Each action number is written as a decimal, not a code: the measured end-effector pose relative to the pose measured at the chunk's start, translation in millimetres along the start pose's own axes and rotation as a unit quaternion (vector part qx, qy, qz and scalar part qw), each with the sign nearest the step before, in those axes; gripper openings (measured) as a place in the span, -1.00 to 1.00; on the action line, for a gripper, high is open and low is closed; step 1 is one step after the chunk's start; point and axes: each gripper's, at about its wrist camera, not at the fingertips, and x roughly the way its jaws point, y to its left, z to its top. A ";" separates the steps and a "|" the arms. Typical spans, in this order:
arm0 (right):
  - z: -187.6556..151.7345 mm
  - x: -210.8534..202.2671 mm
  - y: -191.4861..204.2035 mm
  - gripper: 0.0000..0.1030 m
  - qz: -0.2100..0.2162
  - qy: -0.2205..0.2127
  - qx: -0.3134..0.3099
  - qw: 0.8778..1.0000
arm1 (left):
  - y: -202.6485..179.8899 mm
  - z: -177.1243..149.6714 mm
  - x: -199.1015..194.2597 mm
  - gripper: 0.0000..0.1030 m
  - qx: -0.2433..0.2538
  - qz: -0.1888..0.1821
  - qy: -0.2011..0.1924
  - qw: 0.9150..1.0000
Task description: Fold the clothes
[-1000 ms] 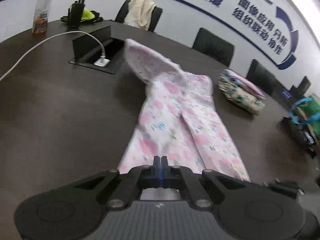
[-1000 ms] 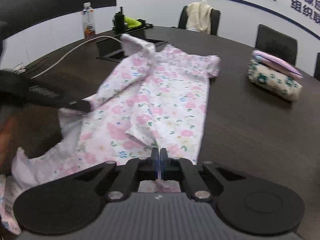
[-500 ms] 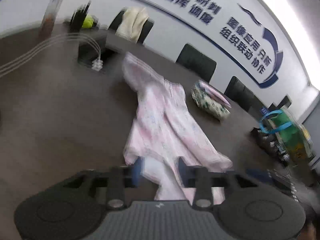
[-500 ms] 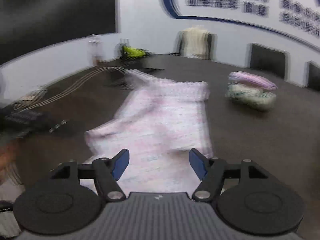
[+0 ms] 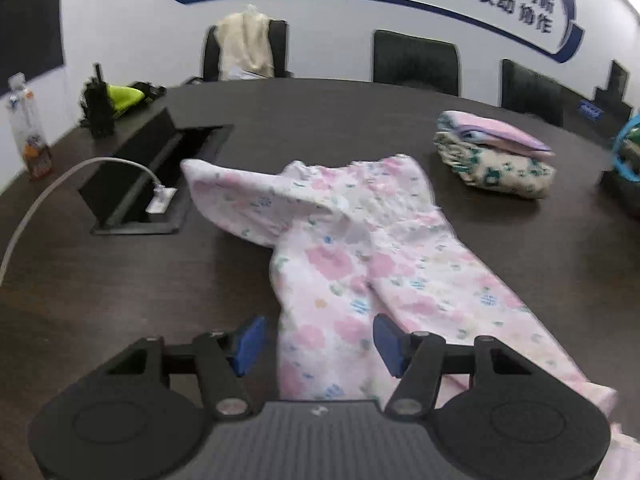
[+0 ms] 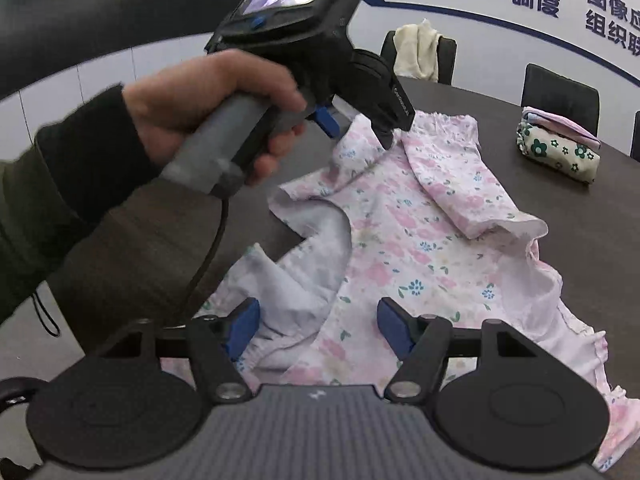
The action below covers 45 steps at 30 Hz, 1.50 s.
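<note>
Both grippers, clamped on the garment a second ago, now gape wide above it. On the dark tabletop (image 5: 120,280) the floral garment (image 5: 360,248) lies rumpled; left gripper (image 5: 316,342) and right gripper (image 6: 318,328) hold nothing.

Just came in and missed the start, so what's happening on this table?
A person with a gripper in each hand is folding pink floral pajama pants on a dark table. Both the left gripper and right gripper are open over the cloth, gripping nothing. A folded stack sits farther back.
</note>
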 end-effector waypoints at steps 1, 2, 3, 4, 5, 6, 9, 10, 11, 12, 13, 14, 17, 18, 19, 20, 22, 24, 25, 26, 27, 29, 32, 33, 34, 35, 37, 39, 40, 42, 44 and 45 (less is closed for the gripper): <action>-1.1 1.6 0.3 0.27 0.000 0.004 0.000 1.000 | 0.7 -0.4 2.8 0.06 0.003 0.004 -0.002 1.000; -1.7 2.8 -1.4 0.25 0.001 0.005 0.004 1.000 | 2.5 -0.3 5.0 -0.01 0.004 0.003 0.000 1.000; -2.3 3.3 -3.1 0.24 0.001 0.006 0.007 1.000 | 4.5 0.2 7.0 -0.22 0.003 0.001 0.004 1.000; -2.7 2.3 -4.5 0.12 0.000 0.005 0.007 1.000 | 7.2 0.5 9.0 -0.44 0.000 -0.001 0.009 1.000; -2.6 1.8 -5.4 -0.02 -0.001 0.004 0.008 1.000 | 10.3 0.7 11.1 -0.55 -0.006 -0.004 0.015 1.000; -2.7 1.4 -6.7 -0.38 -0.001 0.002 0.011 1.000 | 13.2 0.7 13.4 -0.76 -0.010 -0.006 0.019 1.000; -2.3 2.1 -10.6 -0.77 -0.005 0.003 0.010 1.000 | 22.3 -1.0 17.8 -0.97 -0.021 -0.005 0.014 1.000; -2.0 2.0 -12.0 -0.83 -0.004 0.005 0.007 1.000 | 26.0 -1.9 17.8 -1.00 -0.025 -0.010 0.010 1.000; -1.7 1.3 -13.7 -0.87 -0.004 0.008 0.004 1.000 | 30.8 -3.0 17.7 -1.00 -0.032 -0.014 0.009 0.999; -1.5 0.5 -15.7 -0.90 -0.005 0.011 0.002 1.000 | 36.3 -4.2 17.4 -1.00 -0.039 -0.018 0.010 0.999; -1.8 -1.2 -19.3 -0.92 -0.006 0.015 -0.001 1.000 | 41.3 -6.2 15.4 -1.00 -0.049 -0.022 0.011 0.998; -2.1 -3.6 -24.5 -0.93 -0.006 0.021 -0.005 1.000 | 46.1 -8.8 12.2 -1.00 -0.060 -0.026 0.013 0.998; -3.3 -14.1 -47.2 -0.93 -0.019 0.034 -0.009 0.999 | 62.5 -22.4 -6.0 -1.00 -0.107 -0.055 0.022 0.992; -4.2 -19.0 -57.0 -0.93 -0.036 0.037 -0.006 0.999 | 67.3 -32.3 -18.8 -1.00 -0.126 -0.073 0.023 0.989; -5.4 -25.5 -70.6 -0.93 -0.057 0.038 0.005 0.998 | 71.9 -44.1 -33.5 -1.00 -0.146 -0.092 0.022 0.985; -6.9 -31.4 -83.4 -0.93 -0.073 0.039 0.016 0.996 | 75.6 -56.9 -48.3 -1.00 -0.166 -0.112 0.021 0.980; -11.6 -43.7 -112.7 -0.93 -0.108 0.040 0.042 0.993 | 81.9 -89.3 -78.4 -1.00 -0.214 -0.161 0.021 0.963; -14.9 -50.7 -133.7 -0.92 -0.137 0.042 0.047 0.989 | 79.7 -118.5 -103.8 -1.00 -0.226 -0.188 0.023 0.956; -16.2 -53.9 -143.8 -0.85 -0.151 0.043 0.049 0.986 | 77.6 -132.5 -115.8 -0.97 -0.228 -0.197 0.024 0.953; -16.4 -56.1 -153.2 -0.64 -0.165 0.046 0.048 0.984 | 75.4 -143.0 -126.3 -0.88 -0.224 -0.205 0.027 0.952; -16.0 -58.7 -162.3 -0.50 -0.176 0.052 0.049 0.982 | 73.1 -151.0 -135.7 -0.76 -0.216 -0.211 0.031 0.953; -12.6 -72.5 -176.7 -0.01 -0.180 0.033 0.078 0.980 | 76.5 -157.6 -156.0 -0.72 -0.196 -0.219 0.015 0.956; -6.6 -101.0 -174.7 0.08 -0.115 -0.034 0.111 0.987 | 87.9 -152.4 -182.0 -0.25 -0.137 -0.196 -0.055 0.970; -5.6 -105.1 -166.3 0.17 -0.074 -0.054 0.104 0.990 | 87.1 -148.7 -184.1 0.27 -0.099 -0.183 -0.071 0.976; -4.6 -104.1 -155.6 0.35 -0.033 -0.062 0.094 0.993 | 83.2 -145.0 -182.9 0.49 -0.053 -0.170 -0.079 0.981; -3.2 -96.9 -143.1 0.41 -0.004 -0.055 0.080 0.995 | 77.8 -143.0 -179.8 0.47 -0.014 -0.154 -0.082 0.984; -1.2 -82.4 -118.9 0.42 0.050 -0.040 0.054 0.997 | 65.2 -142.4 -171.6 0.45 0.046 -0.124 -0.081 0.988; -3.6 -67.6 -104.6 0.42 0.064 -0.016 0.035 0.997 | 60.0 -144.9 -163.3 0.43 0.079 -0.114 -0.080 0.987; -5.7 -60.7 -99.1 0.41 0.070 -0.004 0.029 0.997 | 59.0 -145.6 -158.9 0.18 0.085 -0.110 -0.074 0.988; -12.9 -50.4 -94.1 0.28 0.082 0.016 0.026 0.996 | 66.4 -145.5 -152.3 -0.86 0.076 -0.123 -0.053 0.988; -17.7 -48.2 -94.2 -0.52 0.092 0.029 0.037 0.995 | 76.6 -145.8 -148.0 -0.98 0.066 -0.141 -0.038 0.987; -20.1 -47.2 -94.2 -0.78 0.096 0.035 0.043 0.994 | 81.3 -146.7 -149.4 -0.98 0.067 -0.146 -0.046 0.986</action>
